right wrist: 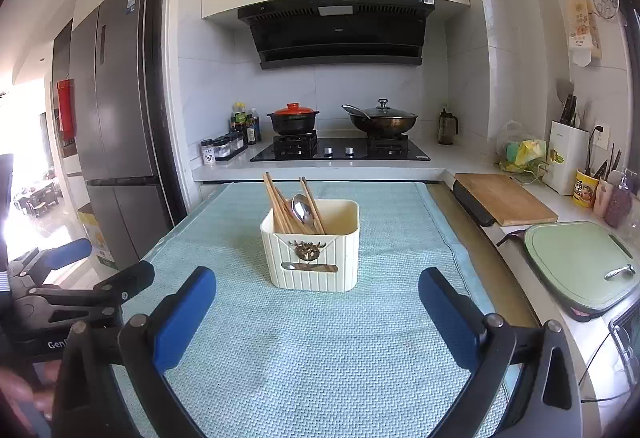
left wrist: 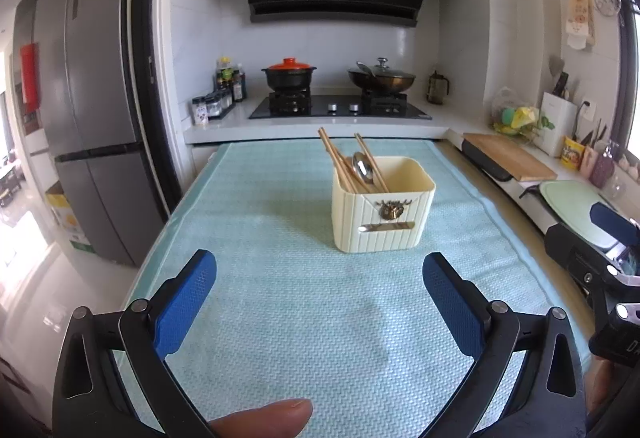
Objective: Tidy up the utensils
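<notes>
Both the left gripper (left wrist: 319, 292) and right gripper (right wrist: 317, 308) stand spread and empty at the frame bottom, while the cream holder (left wrist: 383, 204) at centre frame carries stiff, light chopsticks (left wrist: 335, 158) and a slippery-looking metal spoon (left wrist: 363, 168), likely best pinched mid-shaft.

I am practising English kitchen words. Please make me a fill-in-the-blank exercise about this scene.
1. The chopsticks and the spoon stand inside the cream ____.
2. The holder sits on a light blue ____.
3. The black pot on the stove has an ____ lid.
4. Both grippers' blue fingers hold ____.

Missing words: holder; towel; orange; nothing
</notes>
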The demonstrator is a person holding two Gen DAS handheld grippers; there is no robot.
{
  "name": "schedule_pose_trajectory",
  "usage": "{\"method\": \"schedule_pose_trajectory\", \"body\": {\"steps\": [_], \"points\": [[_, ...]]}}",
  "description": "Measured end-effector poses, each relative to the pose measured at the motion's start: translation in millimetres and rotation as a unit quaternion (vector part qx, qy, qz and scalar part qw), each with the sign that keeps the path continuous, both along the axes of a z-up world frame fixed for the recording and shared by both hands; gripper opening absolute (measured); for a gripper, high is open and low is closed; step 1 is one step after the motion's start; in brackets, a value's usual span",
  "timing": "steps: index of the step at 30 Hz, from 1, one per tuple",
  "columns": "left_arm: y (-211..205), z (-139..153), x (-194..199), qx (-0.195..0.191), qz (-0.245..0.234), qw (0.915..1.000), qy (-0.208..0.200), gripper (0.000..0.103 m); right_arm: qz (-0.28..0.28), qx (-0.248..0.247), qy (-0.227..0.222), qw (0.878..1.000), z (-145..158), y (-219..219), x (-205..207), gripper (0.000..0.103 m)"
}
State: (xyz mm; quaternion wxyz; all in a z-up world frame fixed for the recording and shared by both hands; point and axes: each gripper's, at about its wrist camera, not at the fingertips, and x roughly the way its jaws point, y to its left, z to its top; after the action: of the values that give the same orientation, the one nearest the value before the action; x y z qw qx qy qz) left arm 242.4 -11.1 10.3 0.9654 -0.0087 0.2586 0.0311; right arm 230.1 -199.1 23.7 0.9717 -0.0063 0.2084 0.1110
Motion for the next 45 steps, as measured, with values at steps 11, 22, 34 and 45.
{"method": "schedule_pose_trajectory", "body": {"steps": [11, 22, 34, 45], "points": [[2, 1, -3, 0.007, 0.013, 0.9999, 0.003, 0.103, 0.005, -0.016, 0.005, 1.0, 1, 8, -2, 0.103], [2, -1, -4, 0.007, 0.015, 0.9999, 0.005, 0.103, 0.014, -0.018, 0.0, 1.0, 3, 13, -8, 0.103], [-1, -1, -4, 0.013, 0.022, 0.9996, 0.008, 0.103, 0.016, -0.018, 0.0, 1.0, 4, 15, -12, 0.103], [-1, 1, -6, 0.01, 0.02, 0.9997, 0.008, 0.103, 0.02, -0.02, -0.002, 1.0, 7, 16, -14, 0.103]]}}
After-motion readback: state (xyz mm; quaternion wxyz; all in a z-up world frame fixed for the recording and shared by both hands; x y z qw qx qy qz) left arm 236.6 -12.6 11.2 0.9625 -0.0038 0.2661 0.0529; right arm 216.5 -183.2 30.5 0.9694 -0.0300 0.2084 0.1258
